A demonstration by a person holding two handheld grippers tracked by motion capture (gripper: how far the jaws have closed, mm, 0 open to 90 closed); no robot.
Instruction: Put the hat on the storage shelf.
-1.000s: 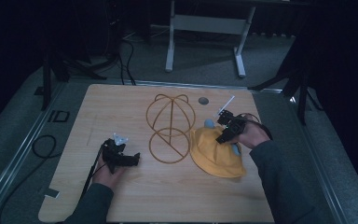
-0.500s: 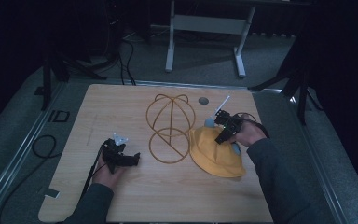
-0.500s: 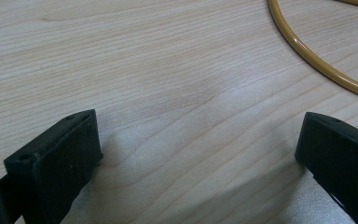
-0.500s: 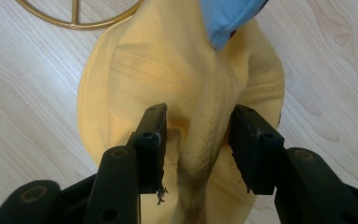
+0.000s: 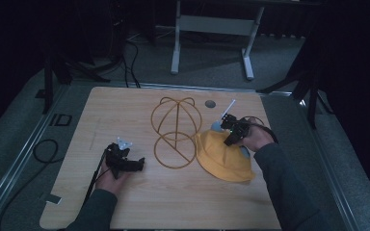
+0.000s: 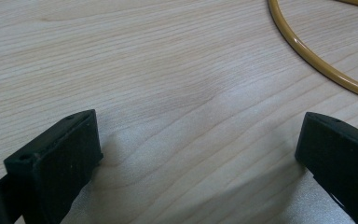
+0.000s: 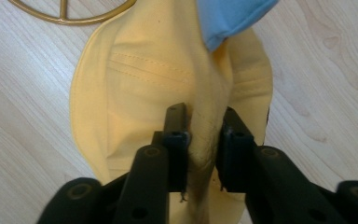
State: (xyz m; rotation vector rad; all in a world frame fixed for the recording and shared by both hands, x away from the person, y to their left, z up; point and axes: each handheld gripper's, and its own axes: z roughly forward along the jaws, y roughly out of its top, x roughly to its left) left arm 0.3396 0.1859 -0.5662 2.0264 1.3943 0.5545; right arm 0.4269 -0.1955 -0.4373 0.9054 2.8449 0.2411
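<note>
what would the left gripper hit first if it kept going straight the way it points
Probably the base ring of the wire stand. The left gripper, open, points right across bare table toward it, and its own view shows that ring just ahead, though to one side, so it might slip past.

wire stand (image 6: 317, 60) cut off at the frame edge — blue cloth (image 7: 228, 18) too.

a light wooden table (image 5: 183, 202) carries a wire frame (image 5: 176, 132) and yellow hat (image 5: 221, 156).
</note>
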